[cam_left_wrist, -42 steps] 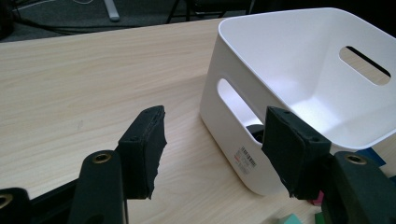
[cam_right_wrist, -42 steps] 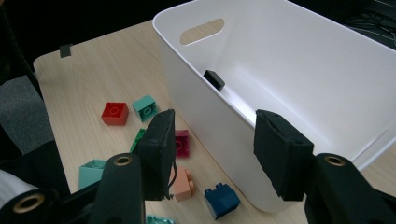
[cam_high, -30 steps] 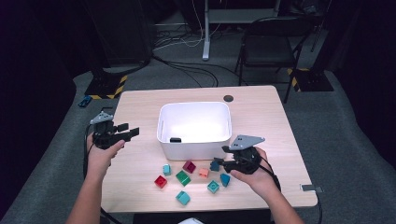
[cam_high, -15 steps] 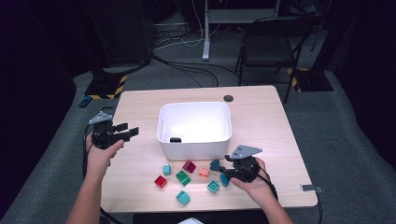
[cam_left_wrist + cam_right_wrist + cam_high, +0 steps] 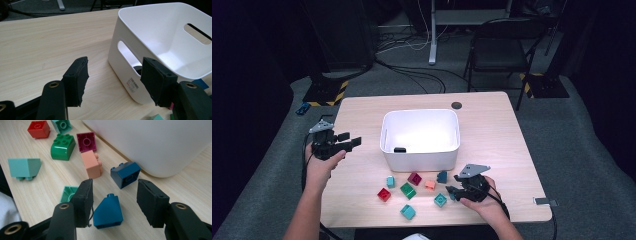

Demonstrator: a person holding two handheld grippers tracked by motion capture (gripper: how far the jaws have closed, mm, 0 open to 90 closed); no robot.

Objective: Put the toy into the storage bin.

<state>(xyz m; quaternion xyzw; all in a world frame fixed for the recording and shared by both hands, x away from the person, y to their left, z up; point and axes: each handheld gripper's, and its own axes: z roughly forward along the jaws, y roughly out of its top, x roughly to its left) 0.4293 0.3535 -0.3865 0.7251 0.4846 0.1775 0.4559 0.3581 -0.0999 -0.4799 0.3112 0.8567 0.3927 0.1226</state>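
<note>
Dark floor rings my desk (image 5: pixel 492 125); from above, my right hand-held gripper (image 5: pixel 452 191) sits low among bricks, my left hand-held gripper (image 5: pixel 353 142) beside the white bin (image 5: pixel 420 152), jaws apart. Right gripper view: jaws just widening, blue sloped brick (image 5: pixel 109 213) lying between them, ungripped.

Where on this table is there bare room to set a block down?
Free: the far strip of the table behind the white bin, and the left part between bin and left gripper. Crowded: the near edge, where loose blocks cluster beside the right gripper.
</note>
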